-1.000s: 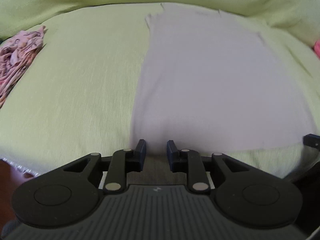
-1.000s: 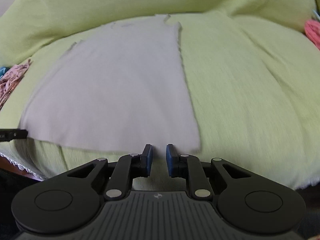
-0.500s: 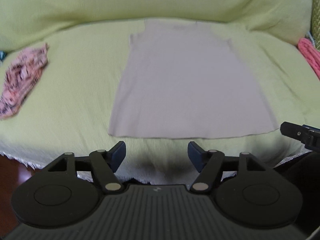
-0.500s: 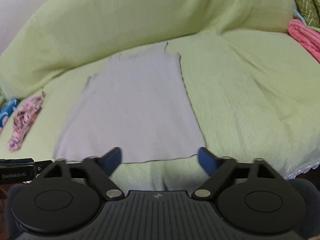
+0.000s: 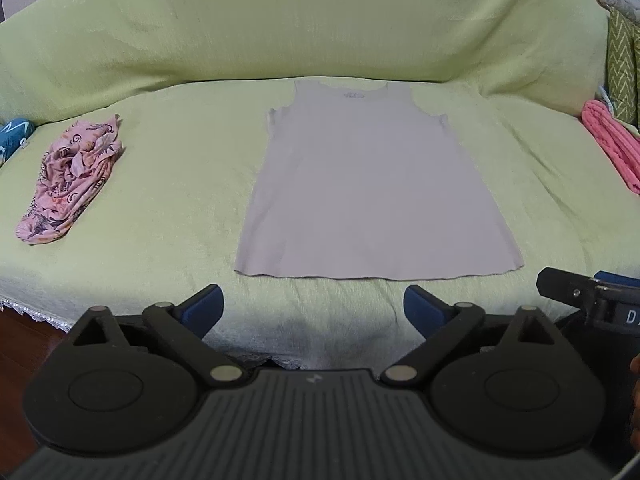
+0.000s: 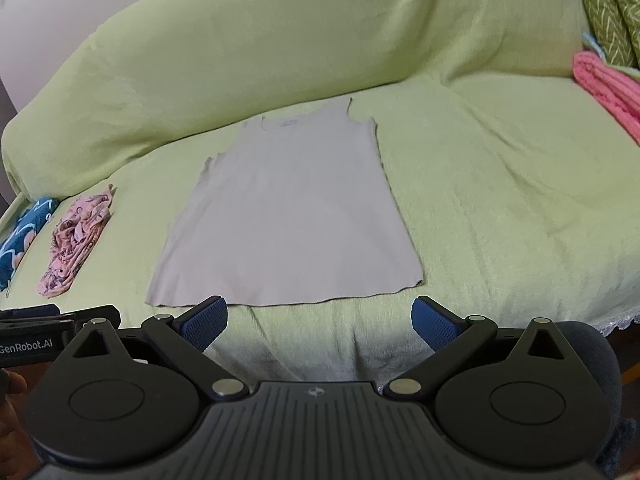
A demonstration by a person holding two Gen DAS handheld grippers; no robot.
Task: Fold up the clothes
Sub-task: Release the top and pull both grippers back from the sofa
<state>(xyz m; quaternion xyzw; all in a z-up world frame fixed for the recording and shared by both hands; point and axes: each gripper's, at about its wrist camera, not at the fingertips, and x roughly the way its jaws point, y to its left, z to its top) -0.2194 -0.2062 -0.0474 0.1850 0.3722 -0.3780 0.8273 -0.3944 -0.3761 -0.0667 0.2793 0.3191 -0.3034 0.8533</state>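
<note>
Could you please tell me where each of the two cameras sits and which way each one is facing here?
Left wrist: on the left claw, jaws opening and empty, angled down at the tank top on the sofa cover; the right claw's tip shows at right.
Right wrist: on the right claw, jaws opening and empty, same downward aim from further right.
Shared: tank top, pink patterned garment.

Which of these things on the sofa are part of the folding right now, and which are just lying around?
In use:
grey tank top, spread flat
left gripper, opening, empty
right gripper, opening, empty

Lying about:
pink patterned cloth
blue patterned cloth
coral knit
green zigzag cushion
</note>
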